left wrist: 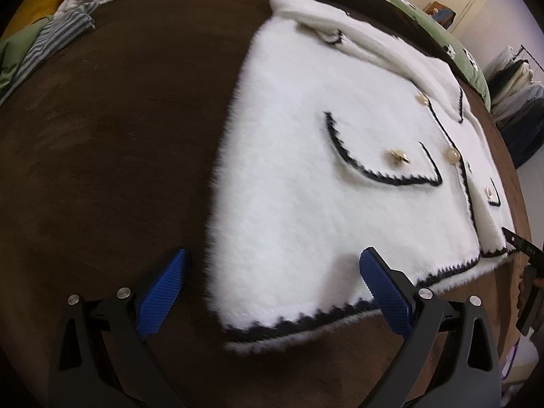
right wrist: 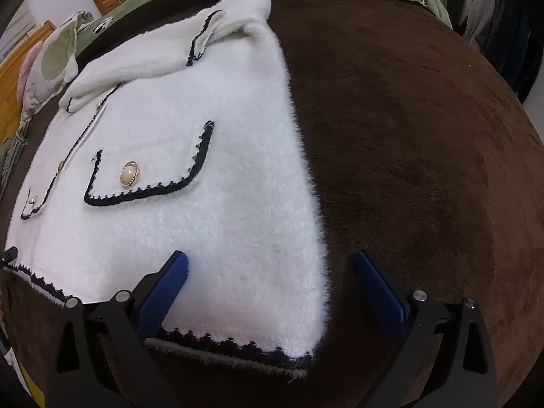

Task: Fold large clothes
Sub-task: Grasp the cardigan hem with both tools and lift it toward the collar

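With both tongs, left (left wrist: 273, 280) and right (right wrist: 270, 284), gaping over cardigan (right wrist: 190, 183) hem corners: shallow bite slips off fluffy knit, fold skews.

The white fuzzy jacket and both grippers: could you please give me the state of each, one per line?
White fuzzy jacket: lying flat on the brown blanket, sleeves folded in, front up.
Pocket flaps: lying closed, buttons showing.
Left gripper: open, fingers straddling the jacket's near hem corner.
Right gripper: open, straddling the opposite hem corner.
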{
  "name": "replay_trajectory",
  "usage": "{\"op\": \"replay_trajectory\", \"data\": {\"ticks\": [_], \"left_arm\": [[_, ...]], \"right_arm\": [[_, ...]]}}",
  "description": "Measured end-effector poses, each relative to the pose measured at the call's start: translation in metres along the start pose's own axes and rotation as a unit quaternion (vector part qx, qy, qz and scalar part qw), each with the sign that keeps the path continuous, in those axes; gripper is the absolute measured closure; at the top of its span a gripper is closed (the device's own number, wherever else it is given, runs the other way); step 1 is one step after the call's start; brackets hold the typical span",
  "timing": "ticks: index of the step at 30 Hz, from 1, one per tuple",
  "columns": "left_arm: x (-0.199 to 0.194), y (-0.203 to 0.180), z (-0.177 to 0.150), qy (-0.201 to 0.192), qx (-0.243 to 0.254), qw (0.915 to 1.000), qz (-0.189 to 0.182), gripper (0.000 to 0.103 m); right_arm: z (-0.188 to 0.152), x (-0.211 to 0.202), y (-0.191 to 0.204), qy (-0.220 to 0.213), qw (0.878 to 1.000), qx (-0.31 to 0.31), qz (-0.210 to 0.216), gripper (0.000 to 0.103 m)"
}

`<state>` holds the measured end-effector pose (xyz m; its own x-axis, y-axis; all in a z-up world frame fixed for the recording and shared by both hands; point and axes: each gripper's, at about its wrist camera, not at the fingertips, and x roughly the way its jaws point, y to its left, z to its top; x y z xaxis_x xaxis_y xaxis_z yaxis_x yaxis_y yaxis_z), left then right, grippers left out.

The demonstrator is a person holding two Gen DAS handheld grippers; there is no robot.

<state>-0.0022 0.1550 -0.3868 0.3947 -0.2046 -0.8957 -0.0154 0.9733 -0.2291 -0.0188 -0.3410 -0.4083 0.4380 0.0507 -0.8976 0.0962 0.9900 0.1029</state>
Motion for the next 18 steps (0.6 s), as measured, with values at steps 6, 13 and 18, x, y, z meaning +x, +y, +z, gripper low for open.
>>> {"op": "replay_trajectory", "data": {"ticks": [6, 13, 18], "left_arm": [[-0.001, 0.0, 0.001, -0.008, -0.035, 0.9988, -0.034, 0.014], [-0.006, 0.012, -0.002, -0.011, -0.098, 0.993, -0.065, 0.046], [-0.006, 0.007, -0.002, -0.003, -0.07, 0.9964, -0.047, 0.051]], "right_arm": [[0.003, 0.004, 0.005, 0.001, 1.0, -0.001, -0.005, 0.006], [0.005, 0.001, 0.013, 0.004, 1.0, 0.006, 0.001, 0.024], [0.006, 0.001, 0.014, 0.009, 1.0, -0.002, 0.003, 0.027]]}}
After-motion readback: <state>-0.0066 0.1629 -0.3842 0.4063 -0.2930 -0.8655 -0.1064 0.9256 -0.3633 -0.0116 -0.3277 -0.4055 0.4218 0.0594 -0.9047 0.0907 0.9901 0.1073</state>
